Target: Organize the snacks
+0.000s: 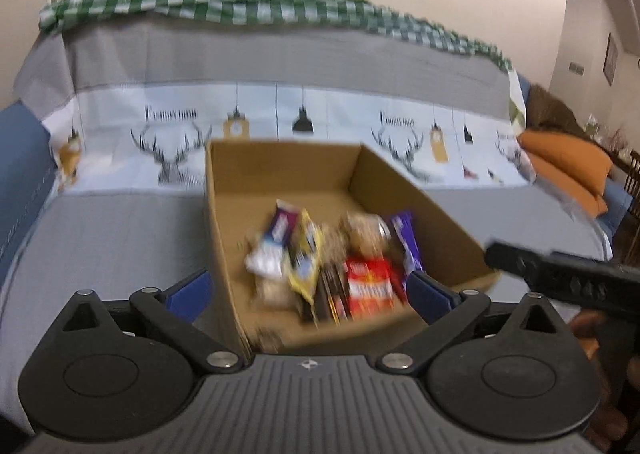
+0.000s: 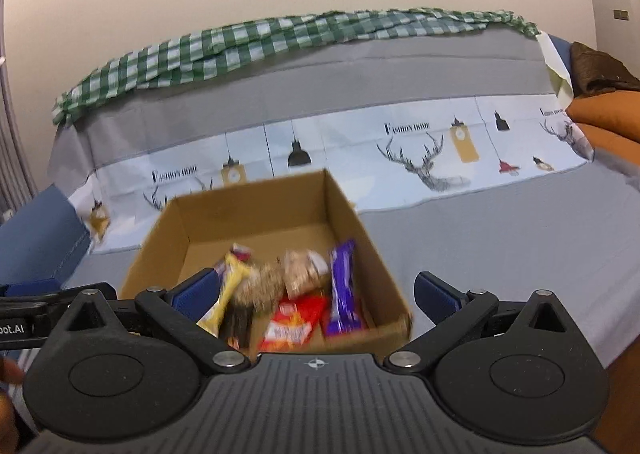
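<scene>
Since both grippers hang wide open with nothing between the pads, I'd say we're between picks here, probably near the tail end of the job, because the snacks all sit inside the cardboard box (image 1: 288,173) already. The left gripper (image 1: 308,294) hovers right over the near edge of the box, its blue pads spread to either side, one outside the left wall and one over the snack pile. The right gripper (image 2: 316,294) is released too, and its black body pokes into the left camera's view on the right. The box rests on a couch covered in a grey sheet (image 2: 500,254) with a printed deer-and-lamp band, and a green checked cloth (image 1: 240,1) lies along the backrest. Inside the box it's a heap, not neat rows: a purple bar wrapper (image 2: 342,290), long and glossy, a yellow packet (image 2: 228,294), a red crinkly pouch (image 2: 294,320) lying flat, a white-and-purple packet (image 1: 272,246), and clear bags of something brown and lumpy (image 2: 304,270). Everything's motion-blurred so labels are unreadable. If anything's left to do, my guess is the next move calls for either straightening the pile or fetching a stray snack from outside the frame, and those slick wrappers would want a firm pinch across the flat middle
</scene>
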Tool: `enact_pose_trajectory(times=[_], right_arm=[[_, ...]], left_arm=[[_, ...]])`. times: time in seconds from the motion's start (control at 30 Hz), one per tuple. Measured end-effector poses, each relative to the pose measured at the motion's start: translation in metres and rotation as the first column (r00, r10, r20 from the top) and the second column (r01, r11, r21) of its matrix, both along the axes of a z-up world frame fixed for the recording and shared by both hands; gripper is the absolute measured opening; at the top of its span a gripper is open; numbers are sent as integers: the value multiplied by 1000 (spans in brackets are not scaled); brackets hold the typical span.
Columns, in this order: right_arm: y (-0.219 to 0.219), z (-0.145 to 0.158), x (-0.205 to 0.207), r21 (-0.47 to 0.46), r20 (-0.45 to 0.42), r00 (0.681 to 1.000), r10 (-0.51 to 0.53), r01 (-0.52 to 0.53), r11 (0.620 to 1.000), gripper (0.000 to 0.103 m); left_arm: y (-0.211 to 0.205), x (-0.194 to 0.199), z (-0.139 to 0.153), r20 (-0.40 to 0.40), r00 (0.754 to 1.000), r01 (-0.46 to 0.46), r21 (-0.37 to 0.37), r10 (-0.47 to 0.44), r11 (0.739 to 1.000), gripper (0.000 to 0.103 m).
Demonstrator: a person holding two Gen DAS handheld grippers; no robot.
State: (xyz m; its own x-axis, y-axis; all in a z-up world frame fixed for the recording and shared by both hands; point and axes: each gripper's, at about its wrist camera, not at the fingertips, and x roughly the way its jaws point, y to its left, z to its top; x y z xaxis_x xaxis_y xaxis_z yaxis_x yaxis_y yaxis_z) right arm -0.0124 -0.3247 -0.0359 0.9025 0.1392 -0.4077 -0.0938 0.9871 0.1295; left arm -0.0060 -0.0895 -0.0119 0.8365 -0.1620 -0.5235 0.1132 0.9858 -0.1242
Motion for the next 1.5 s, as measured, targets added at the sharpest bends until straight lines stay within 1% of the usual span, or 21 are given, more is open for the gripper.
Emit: enact_pose_trajectory(times=[0.1, 0.17, 0.23, 0.37, 0.5, 0.63, 0.83, 0.97, 1.2, 1.5], right_arm=[[1, -3, 0, 22, 4, 1000, 18, -18, 1000, 102], [5, -6, 6, 15, -17, 999, 27, -26, 1000, 102], [8, -7, 10, 8, -21, 1000, 20, -20, 1000, 102], [17, -10, 14, -15, -30, 999, 44, -44, 999, 102], [22, -11, 16, -39, -31, 998, 56, -57, 998, 102], [23, -11, 18, -44, -31, 998, 53, -54, 998, 102], [19, -12, 20, -40, -39, 999, 22, -24, 999, 102], [19, -13, 21, -48, -49, 999, 22, -24, 999, 102], [26, -14, 21, -82, -47, 998, 29, -33, 996, 102], [25, -14, 21, -79, -49, 998, 32, -35, 996, 102]], left_arm=[[-7, -3, -9, -43, 999, 10, -4, -10, 1000, 103], [-10, 0, -12, -43, 999, 13, 26, -12, 1000, 103], [-10, 4, -15, -43, 999, -10, 45, 12, 999, 103], [-1, 15, -20, -88, 995, -46, -3, 45, 999, 103], [-1, 19, -22, -113, 993, -44, -5, 43, 999, 103], [-2, 21, -23, -120, 992, -51, -10, 49, 999, 103], [3, 24, -24, -134, 988, -87, -27, 82, 996, 103], [7, 24, -22, -124, 987, -108, -31, 104, 994, 103], [5, 23, -21, -122, 989, -83, -30, 79, 996, 103], [3, 22, -21, -121, 989, -84, -26, 81, 996, 103]])
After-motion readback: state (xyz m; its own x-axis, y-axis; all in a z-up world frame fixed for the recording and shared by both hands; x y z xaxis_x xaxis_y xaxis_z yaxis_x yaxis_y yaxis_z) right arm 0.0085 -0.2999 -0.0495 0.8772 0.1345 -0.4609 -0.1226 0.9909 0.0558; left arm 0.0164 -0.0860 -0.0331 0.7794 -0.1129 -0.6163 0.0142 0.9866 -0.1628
